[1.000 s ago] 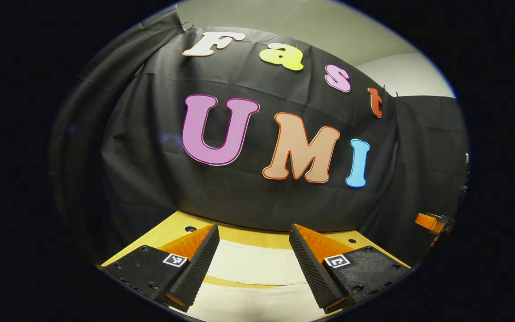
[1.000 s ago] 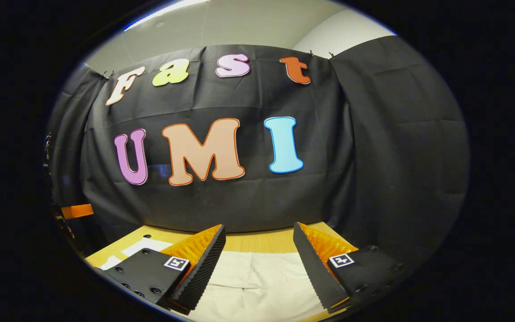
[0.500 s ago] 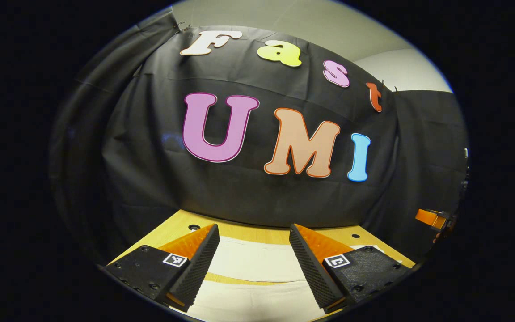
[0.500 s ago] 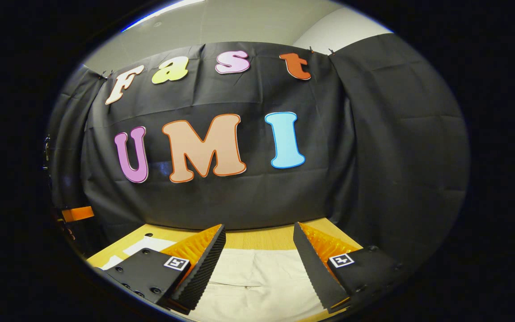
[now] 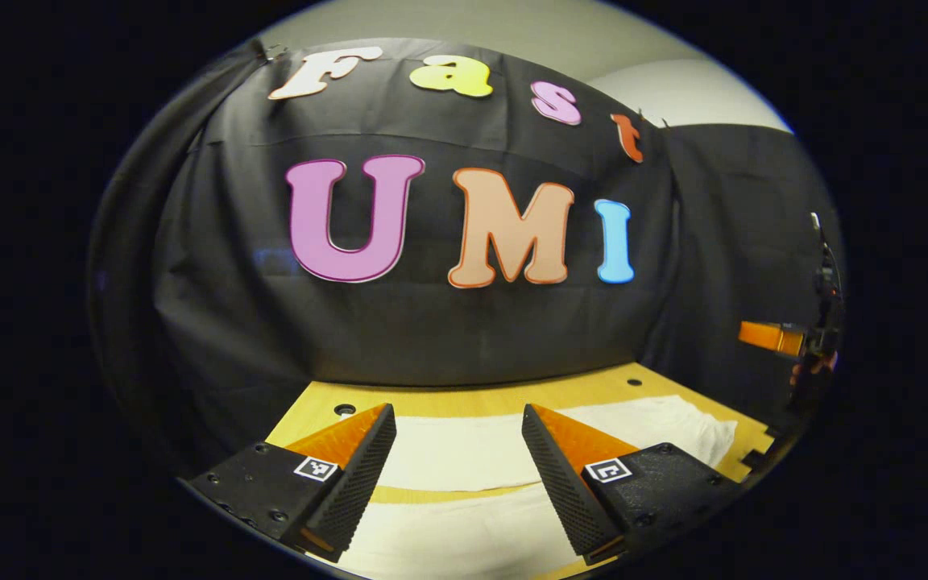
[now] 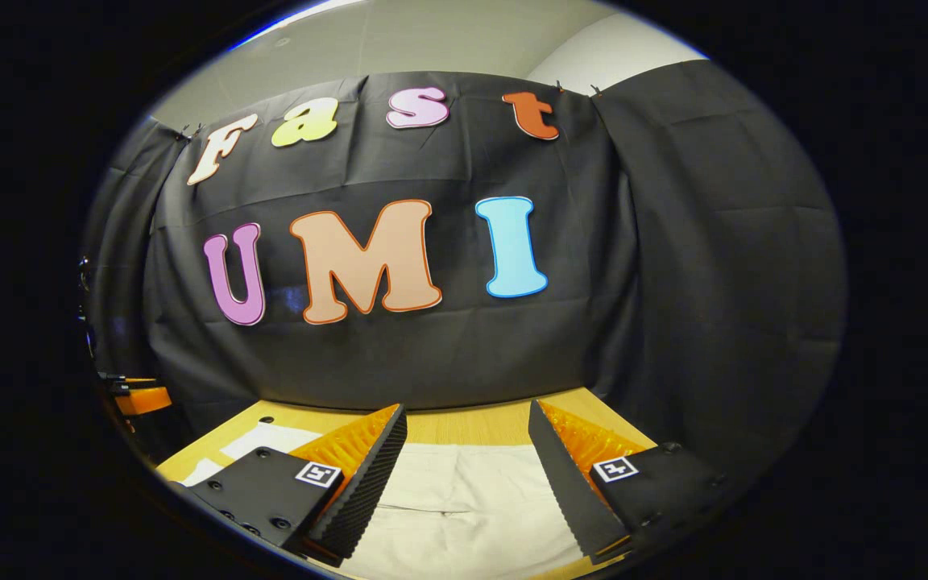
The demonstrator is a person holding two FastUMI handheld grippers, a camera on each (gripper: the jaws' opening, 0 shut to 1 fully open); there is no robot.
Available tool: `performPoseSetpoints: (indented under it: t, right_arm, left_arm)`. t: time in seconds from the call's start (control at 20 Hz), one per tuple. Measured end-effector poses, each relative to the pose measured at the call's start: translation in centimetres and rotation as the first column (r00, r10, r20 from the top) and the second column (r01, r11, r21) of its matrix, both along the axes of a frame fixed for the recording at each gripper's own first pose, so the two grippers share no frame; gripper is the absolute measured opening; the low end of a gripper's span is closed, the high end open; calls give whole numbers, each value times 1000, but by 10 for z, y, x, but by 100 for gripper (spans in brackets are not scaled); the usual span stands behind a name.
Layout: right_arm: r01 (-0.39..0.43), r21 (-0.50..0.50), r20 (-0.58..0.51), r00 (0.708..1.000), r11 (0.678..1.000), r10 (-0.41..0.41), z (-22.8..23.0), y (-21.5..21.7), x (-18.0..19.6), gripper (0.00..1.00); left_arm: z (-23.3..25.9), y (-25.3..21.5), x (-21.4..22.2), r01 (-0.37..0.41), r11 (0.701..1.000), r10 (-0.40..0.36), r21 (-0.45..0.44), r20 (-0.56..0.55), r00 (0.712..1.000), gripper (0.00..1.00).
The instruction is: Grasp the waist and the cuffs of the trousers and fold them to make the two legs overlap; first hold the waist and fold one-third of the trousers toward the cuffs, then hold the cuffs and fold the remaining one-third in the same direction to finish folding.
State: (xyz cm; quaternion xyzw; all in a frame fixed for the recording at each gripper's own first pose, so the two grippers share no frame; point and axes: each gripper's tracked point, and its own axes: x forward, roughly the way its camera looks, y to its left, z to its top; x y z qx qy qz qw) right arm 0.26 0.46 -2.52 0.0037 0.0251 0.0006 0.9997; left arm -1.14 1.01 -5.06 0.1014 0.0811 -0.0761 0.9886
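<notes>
In the left gripper view, the left gripper [image 5: 458,475] hangs low over a wooden surface [image 5: 464,399], its two fingers [image 5: 351,483] spread wide with nothing between them. The pale trousers [image 5: 464,455] lie flat on that surface beneath the fingers. One band of cloth runs across from behind the left finger toward the surface's right edge, where it ends in a soft rounded end near the right corner. A second band lies closer, at the near edge, and a thin strip of bare wood shows between the two (whether these are the two legs or a fold cannot be told). Small dark holes dot the wood along the far edge. The booth's black cloth wall [image 5: 399,322] rises straight from the far edge of the surface. Far off at the right side, the right gripper [image 5: 778,337] shows small and partly hidden, held up above the surface's right edge.

In the right gripper view, the right gripper [image 6: 468,479] is also low over the surface [image 6: 472,427], fingers [image 6: 363,483] parted wide and holding nothing. The trousers [image 6: 464,491] spread below and between them, with a faint dark seam line crossing the cloth just ahead of the left finger. More pale cloth reaches toward the surface's left corner, behind the left finger. At the far left side a bit of the left gripper [image 6: 140,396] peeks in, too small to judge its fingers there.
</notes>
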Motion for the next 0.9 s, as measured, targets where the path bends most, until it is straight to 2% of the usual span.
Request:
performPoseSetpoints:
  t: [0.15,0.25,0.35,0.4,0.5,0.65,0.85,0.9]
  right_arm:
    - [10,1,-10,1000,1000,-10,-5,0,-4,98]
    - [19,-1,-17,1000,1000,-19,-8,0,-8,98]
    - [32,-5,-21,999,999,-32,-10,-1,-12,98]
    - [35,-2,-29,999,999,-35,-13,0,-14,98]
    - [43,4,-50,998,999,-42,-21,0,-21,95]
    - [62,4,-71,996,998,-62,-32,-2,-30,98]
    - [84,-17,-93,992,996,-85,-41,-7,-41,98]
    - [87,-23,-99,991,996,-89,-43,-7,-43,98]
  left_arm:
    - [-28,5,-17,106,993,-101,43,-116,988,95]
    - [-50,15,-31,174,980,-151,95,-211,966,94]
    - [-74,25,-48,254,956,-200,145,-311,929,92]
    - [-88,28,-56,301,940,-226,161,-368,902,93]
    - [-123,37,-79,397,899,-265,186,-492,829,93]
    - [-169,54,-111,534,818,-286,214,-655,699,92]
    - [-216,78,-142,654,732,-261,190,-808,527,92]
    - [-222,85,-144,676,713,-249,186,-833,493,92]
